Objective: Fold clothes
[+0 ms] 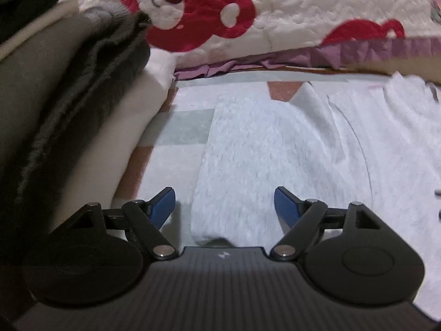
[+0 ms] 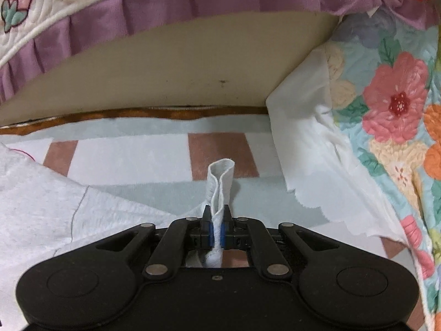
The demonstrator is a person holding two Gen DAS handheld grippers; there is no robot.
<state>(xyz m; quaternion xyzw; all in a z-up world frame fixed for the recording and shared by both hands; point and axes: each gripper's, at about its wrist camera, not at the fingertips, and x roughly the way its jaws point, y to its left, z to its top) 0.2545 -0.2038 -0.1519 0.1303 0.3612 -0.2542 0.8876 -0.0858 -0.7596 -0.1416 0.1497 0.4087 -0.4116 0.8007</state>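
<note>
A light grey garment (image 1: 261, 143) lies spread on a checked mat (image 1: 182, 127). My left gripper (image 1: 224, 207) hovers just above the garment's near left edge, open, with the blue pads (image 1: 162, 207) set wide apart and nothing between them. In the right wrist view the same grey garment (image 2: 41, 193) spreads to the left, and a folded edge of it (image 2: 220, 184) stands up between the fingers. My right gripper (image 2: 217, 229) is shut on that fold of grey cloth.
A quilt with red bears (image 1: 248, 13) and a purple frill (image 2: 193, 0) hangs over a bed side (image 2: 179, 77) at the back. A dark fuzzy cloth (image 1: 82, 104) lies at the left. A floral quilt (image 2: 399, 110) with a white lining (image 2: 317, 151) drapes at the right.
</note>
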